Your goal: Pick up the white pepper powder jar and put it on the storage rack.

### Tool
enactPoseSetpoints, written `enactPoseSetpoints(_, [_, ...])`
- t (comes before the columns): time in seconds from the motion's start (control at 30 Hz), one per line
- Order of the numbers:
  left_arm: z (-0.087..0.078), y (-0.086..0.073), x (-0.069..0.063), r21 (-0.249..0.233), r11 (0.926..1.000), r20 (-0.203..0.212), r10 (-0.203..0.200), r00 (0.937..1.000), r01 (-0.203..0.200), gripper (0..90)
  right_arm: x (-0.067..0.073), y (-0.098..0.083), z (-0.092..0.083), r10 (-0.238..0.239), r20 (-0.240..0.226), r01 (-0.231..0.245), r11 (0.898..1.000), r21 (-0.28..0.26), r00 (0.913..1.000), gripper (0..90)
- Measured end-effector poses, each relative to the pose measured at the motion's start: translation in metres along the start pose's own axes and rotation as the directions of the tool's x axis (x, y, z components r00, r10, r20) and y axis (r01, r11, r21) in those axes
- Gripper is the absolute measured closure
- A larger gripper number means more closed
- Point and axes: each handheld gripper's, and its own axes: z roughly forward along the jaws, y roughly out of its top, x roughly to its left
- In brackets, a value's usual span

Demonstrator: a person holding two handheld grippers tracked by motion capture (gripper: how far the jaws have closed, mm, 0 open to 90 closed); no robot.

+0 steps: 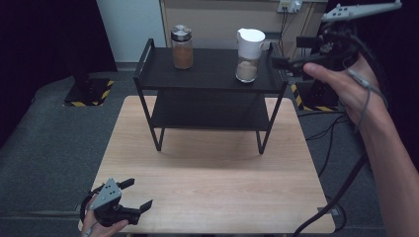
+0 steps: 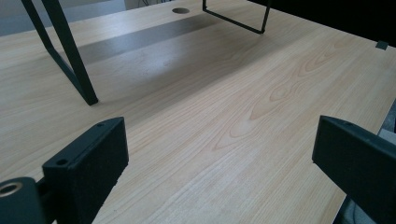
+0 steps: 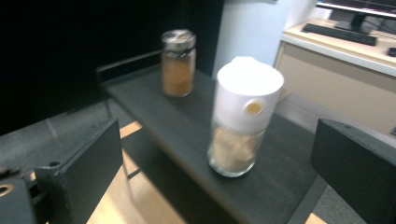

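Observation:
A black two-tier rack (image 1: 148,84) stands at the back of the wooden table (image 1: 212,182). On its top shelf are a glass jar with a metal lid (image 1: 182,47) holding brown powder and a white-capped glass jar (image 1: 248,55) holding pale powder. My right gripper (image 1: 284,61) is open, held in the air just right of the white-capped jar (image 3: 240,116), which sits ahead between its jaws; the metal-lidded jar (image 3: 178,63) stands farther back. My left gripper (image 1: 137,193) rests open low over the table's front left corner, nothing between its jaws.
The rack's legs (image 2: 70,51) stand on the table ahead of the left gripper. A cable (image 1: 341,192) trails from the right gripper past the table's right edge. A black stand base with yellow stripes (image 1: 89,91) sits on the floor at the back left.

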Motion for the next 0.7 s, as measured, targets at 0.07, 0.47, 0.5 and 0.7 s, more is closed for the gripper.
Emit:
enactPoseSetpoints(0.07, [-0.001, -0.001, 0.0, -0.008, 1.0, -0.001, -0.005, 1.0, 0.005, 2.7, 0.006, -0.018, -0.003, -0.008, -0.016, 0.008, 1.0, -0.004, 0.9998, 3.0])
enactPoseSetpoints(0.47, [-0.002, -0.001, -0.002, -0.005, 1.0, -0.003, 0.0, 1.0, 0.0, 2.6, 0.023, -0.085, -0.016, 0.014, -0.075, -0.017, 0.999, -0.047, 0.9971, 2.8])
enactPoseSetpoints(0.5, [-0.002, -0.001, -0.001, -0.004, 1.0, -0.005, 0.0, 1.0, 0.0, 2.7, 0.028, -0.092, -0.016, 0.006, -0.08, -0.01, 0.999, -0.042, 0.9968, 2.9])
enactPoseSetpoints(0.7, [-0.002, -0.001, -0.002, -0.006, 1.0, -0.006, -0.001, 1.0, 0.001, 2.7, 0.046, -0.12, -0.017, -0.01, -0.085, 0.008, 1.0, -0.019, 0.9964, 3.0])
